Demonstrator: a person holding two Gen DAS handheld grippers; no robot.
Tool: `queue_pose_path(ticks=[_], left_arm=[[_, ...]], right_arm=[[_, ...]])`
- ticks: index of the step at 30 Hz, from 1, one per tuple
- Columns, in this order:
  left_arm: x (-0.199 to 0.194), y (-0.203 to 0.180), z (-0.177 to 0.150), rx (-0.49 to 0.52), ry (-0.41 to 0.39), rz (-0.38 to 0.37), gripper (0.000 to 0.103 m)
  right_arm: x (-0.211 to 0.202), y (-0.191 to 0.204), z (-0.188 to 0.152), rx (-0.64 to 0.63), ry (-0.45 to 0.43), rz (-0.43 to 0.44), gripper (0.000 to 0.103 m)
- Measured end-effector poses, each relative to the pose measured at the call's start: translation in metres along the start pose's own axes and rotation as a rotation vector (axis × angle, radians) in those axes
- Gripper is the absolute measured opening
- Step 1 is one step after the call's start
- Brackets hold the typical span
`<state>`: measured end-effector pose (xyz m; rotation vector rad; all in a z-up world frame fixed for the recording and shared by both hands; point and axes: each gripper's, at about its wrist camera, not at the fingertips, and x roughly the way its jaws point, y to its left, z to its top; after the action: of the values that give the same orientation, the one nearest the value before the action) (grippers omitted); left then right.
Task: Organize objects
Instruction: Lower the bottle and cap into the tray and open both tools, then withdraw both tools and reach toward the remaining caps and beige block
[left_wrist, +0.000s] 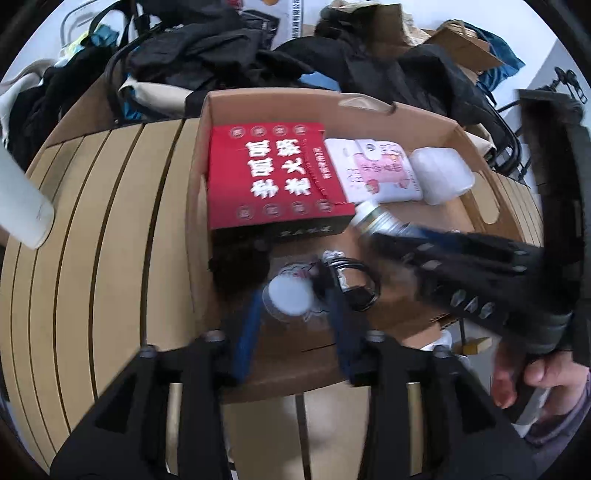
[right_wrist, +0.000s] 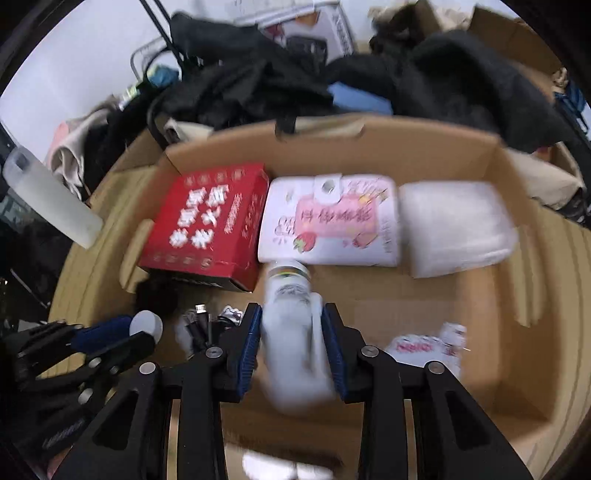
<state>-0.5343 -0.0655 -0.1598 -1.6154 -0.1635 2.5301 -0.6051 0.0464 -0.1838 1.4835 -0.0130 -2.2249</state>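
Observation:
A cardboard box (left_wrist: 273, 103) (right_wrist: 424, 147) holds a red box (left_wrist: 273, 173) (right_wrist: 207, 225), a white strawberry-print pack (left_wrist: 376, 170) (right_wrist: 328, 221) and a white plastic container (left_wrist: 441, 173) (right_wrist: 454, 225). My right gripper (right_wrist: 291, 328) is shut on a white bottle (right_wrist: 295, 332) over the box's middle; the bottle also shows in the left wrist view (left_wrist: 373, 218). My left gripper (left_wrist: 291, 291) is shut on a small white round object (left_wrist: 290, 295) (right_wrist: 146, 325) above the box's near left part, beside a coiled black cable (left_wrist: 354, 284) (right_wrist: 199, 325).
Dark clothes and bags (left_wrist: 229, 48) (right_wrist: 258, 81) are piled behind the box. A frosted white bottle (left_wrist: 18, 199) (right_wrist: 51, 195) lies at the left on the slatted wooden table (left_wrist: 92, 240). A small red-and-white packet (right_wrist: 424, 343) lies in the box's near right.

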Motion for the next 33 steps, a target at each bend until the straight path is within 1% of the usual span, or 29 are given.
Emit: queue_pose_path(ticks=[1,2,3,4,5,7,8,9,11,13,15,16,17,18,19,21,22,23,24,26,28,29,33], left_arm=[[-0.005,-0.001,-0.001,0.007,-0.020,0.004,0.047],[-0.009,-0.001,0.002,0.008,-0.027,0.013,0.050],[-0.013,0.000,0.003,0.005,-0.032,0.018,0.051],[-0.019,0.003,0.003,-0.003,-0.037,0.018,0.051],[-0.028,0.005,0.004,-0.014,-0.048,0.021,0.051],[-0.049,0.007,0.003,-0.027,-0.066,0.043,0.056],[-0.059,0.006,0.003,-0.030,-0.069,0.048,0.062],[-0.071,0.005,0.002,-0.032,-0.074,0.045,0.065],[-0.101,-0.003,-0.004,-0.019,-0.098,0.017,0.068],[-0.131,-0.010,-0.015,-0.006,-0.117,0.030,0.072],[-0.162,-0.015,-0.032,-0.006,-0.132,0.055,0.079],[-0.177,-0.016,-0.043,-0.009,-0.150,0.053,0.082],[-0.192,-0.019,-0.055,-0.007,-0.168,0.043,0.087],[-0.202,-0.022,-0.064,0.001,-0.177,0.042,0.088],[-0.210,-0.026,-0.073,0.011,-0.183,0.056,0.088],[-0.227,-0.042,-0.089,0.043,-0.204,0.112,0.088],[-0.237,-0.051,-0.097,0.064,-0.223,0.112,0.088],[-0.243,-0.056,-0.102,0.076,-0.238,0.094,0.088],[-0.252,-0.062,-0.109,0.082,-0.254,0.059,0.089],[-0.267,-0.073,-0.126,0.075,-0.276,0.011,0.089],[-0.278,-0.079,-0.147,0.059,-0.297,0.006,0.089],[-0.284,-0.082,-0.163,0.056,-0.307,0.007,0.089],[-0.303,-0.093,-0.216,0.047,-0.359,0.049,0.089]], right_arm=[[0.001,0.001,-0.001,0.000,0.008,0.028,0.038],[0.000,0.000,-0.002,0.006,0.006,0.051,0.044],[-0.004,0.000,-0.003,0.012,-0.002,0.065,0.048],[-0.013,-0.001,-0.004,0.017,-0.020,0.062,0.058],[-0.022,-0.003,-0.004,0.020,-0.036,0.054,0.064],[-0.048,-0.004,-0.004,0.022,-0.065,0.047,0.064],[-0.061,-0.004,-0.006,0.020,-0.076,0.048,0.064],[-0.074,-0.003,-0.007,0.013,-0.085,0.039,0.064],[-0.104,-0.001,-0.014,-0.014,-0.106,0.012,0.064],[-0.137,0.002,-0.024,-0.049,-0.124,-0.015,0.064],[-0.170,-0.001,-0.041,-0.084,-0.145,-0.051,0.064],[-0.189,-0.005,-0.052,-0.095,-0.156,-0.072,0.064],[-0.204,-0.009,-0.061,-0.094,-0.163,-0.086,0.064],[-0.224,-0.016,-0.076,-0.086,-0.175,-0.100,0.064],[-0.237,-0.020,-0.085,-0.078,-0.181,-0.114,0.067],[-0.261,-0.026,-0.105,-0.067,-0.195,-0.140,0.070],[-0.272,-0.027,-0.113,-0.062,-0.197,-0.145,0.070],[-0.281,-0.028,-0.121,-0.058,-0.193,-0.142,0.070],[-0.289,-0.026,-0.129,-0.057,-0.193,-0.139,0.070],[-0.306,-0.019,-0.145,-0.063,-0.215,-0.126,0.070],[-0.322,-0.007,-0.167,-0.075,-0.244,-0.107,0.070],[-0.328,-0.001,-0.178,-0.078,-0.257,-0.100,0.070],[-0.346,0.029,-0.236,-0.094,-0.311,-0.079,0.070]])
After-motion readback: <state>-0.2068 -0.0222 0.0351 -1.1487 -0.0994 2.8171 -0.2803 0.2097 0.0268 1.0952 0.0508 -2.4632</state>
